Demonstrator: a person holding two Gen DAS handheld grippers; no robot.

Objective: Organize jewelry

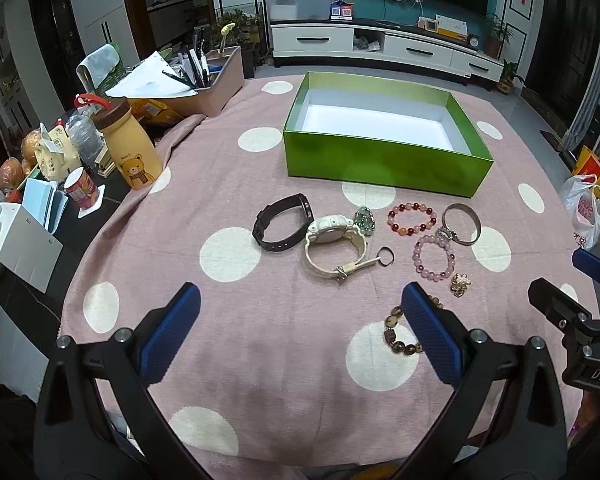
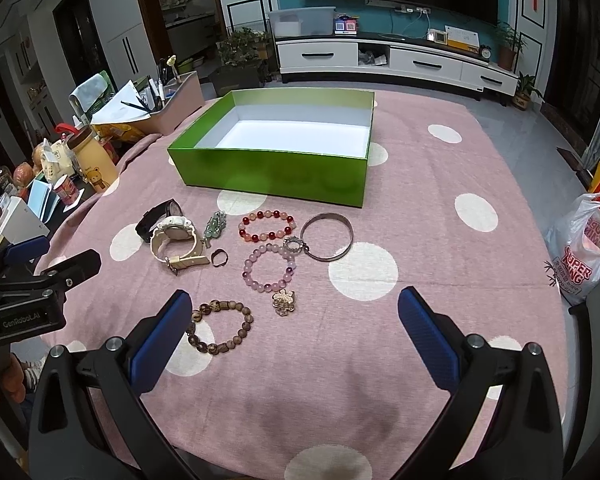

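Observation:
Jewelry lies in a cluster on the pink dotted cloth (image 1: 260, 340) in front of an empty green box (image 1: 384, 164) (image 2: 276, 178). I see a black watch (image 1: 282, 220) (image 2: 156, 216), a white watch (image 1: 334, 246) (image 2: 176, 242), a green pendant (image 2: 216, 226), a red bead bracelet (image 1: 412, 220) (image 2: 266, 226), a pale purple bracelet (image 1: 434, 256) (image 2: 268, 266), a metal bangle (image 1: 462, 224) (image 2: 327, 236), a gold brooch (image 2: 284, 302) and a brown bead bracelet (image 2: 220, 332). My left gripper (image 1: 300, 312) hovers open near the front of the cluster. My right gripper (image 2: 296, 316) is open too, nothing between its fingers.
At the left of the table stand a yellow bear bottle (image 1: 130, 148), a red cup (image 1: 82, 190), papers and a pink tub of pens (image 1: 204, 88). A white plastic bag (image 2: 584, 248) sits off the table's right edge. A TV cabinet (image 1: 380, 46) lines the far wall.

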